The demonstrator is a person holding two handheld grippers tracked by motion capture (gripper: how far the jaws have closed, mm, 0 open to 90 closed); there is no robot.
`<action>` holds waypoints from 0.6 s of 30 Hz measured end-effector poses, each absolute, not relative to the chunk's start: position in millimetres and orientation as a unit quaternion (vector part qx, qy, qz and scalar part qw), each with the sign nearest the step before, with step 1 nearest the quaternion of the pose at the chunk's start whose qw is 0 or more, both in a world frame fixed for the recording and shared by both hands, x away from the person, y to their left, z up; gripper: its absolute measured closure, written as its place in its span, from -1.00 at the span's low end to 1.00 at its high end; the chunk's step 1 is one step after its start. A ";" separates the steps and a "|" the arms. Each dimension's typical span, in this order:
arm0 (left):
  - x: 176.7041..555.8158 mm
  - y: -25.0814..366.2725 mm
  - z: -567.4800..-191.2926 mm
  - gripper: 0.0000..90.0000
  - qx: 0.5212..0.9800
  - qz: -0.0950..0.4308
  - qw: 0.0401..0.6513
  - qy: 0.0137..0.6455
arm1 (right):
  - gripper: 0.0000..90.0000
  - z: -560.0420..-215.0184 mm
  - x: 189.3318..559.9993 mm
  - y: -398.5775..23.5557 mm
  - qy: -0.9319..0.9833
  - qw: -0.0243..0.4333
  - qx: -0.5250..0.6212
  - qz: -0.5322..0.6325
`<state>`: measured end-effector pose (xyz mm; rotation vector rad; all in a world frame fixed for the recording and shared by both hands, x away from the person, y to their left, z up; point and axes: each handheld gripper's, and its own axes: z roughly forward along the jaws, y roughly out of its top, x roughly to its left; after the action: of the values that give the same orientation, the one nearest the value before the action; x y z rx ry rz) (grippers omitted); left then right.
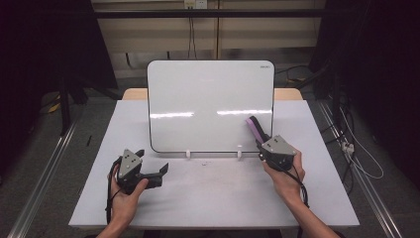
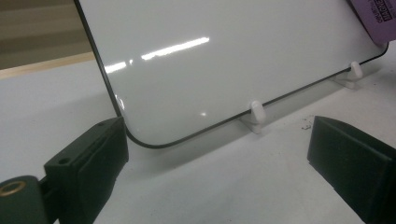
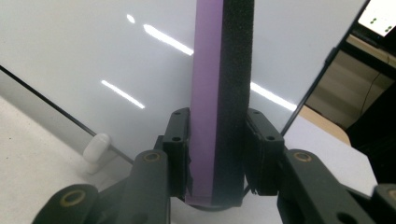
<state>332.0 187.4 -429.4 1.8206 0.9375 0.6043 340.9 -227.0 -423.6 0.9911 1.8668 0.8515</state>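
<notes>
One purple-and-black foam eraser (image 3: 218,102) is squeezed in the right hand-held gripper (image 1: 264,144), up at the clean white board's (image 1: 208,99) right side. Left hand-held gripper (image 1: 156,171) waits open, near left. Wiping looks nearly done.

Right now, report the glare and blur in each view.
High view: two bright streaks of lamp glare cross the glossy white whiteboard, the room around it dark. Left gripper view: the same streaks repeat, the black jaws soft and near. Right gripper view: glare streaks run diagonally behind the purple-and-black foam eraser, which is sharp; the background at right is blurred.
</notes>
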 end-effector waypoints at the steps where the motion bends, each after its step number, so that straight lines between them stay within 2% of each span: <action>1: 332.1 187.7 -429.3 -0.89 0.747 0.248 0.483 0.385 | 0.45 -424.1 341.5 -225.8 0.747 0.412 0.397 0.339; 8: 332.7 188.7 -430.3 -0.89 0.747 0.247 0.482 0.387 | 0.41 -424.6 342.1 -229.1 0.741 0.403 0.404 0.355; 9: 332.7 188.8 -430.3 -0.89 0.746 0.247 0.482 0.387 | 0.33 -424.4 341.9 -230.5 0.740 0.397 0.405 0.361; 11: 332.1 189.3 -430.1 -0.89 0.744 0.247 0.484 0.390 | -0.06 -422.8 338.9 -235.6 0.727 0.380 0.419 0.390; 15: 330.5 193.7 -429.1 -0.89 0.744 0.250 0.480 0.391 | -0.51 -422.2 322.3 -251.8 0.696 0.348 0.446 0.443; 18: 327.9 197.1 -429.6 -0.89 0.744 0.252 0.476 0.396 | -0.68 -426.4 304.2 -269.0 0.680 0.308 0.473 0.467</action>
<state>327.9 197.1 -429.6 1.8171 0.9673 0.6163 304.2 -269.0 -426.4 1.2519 1.7987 1.2352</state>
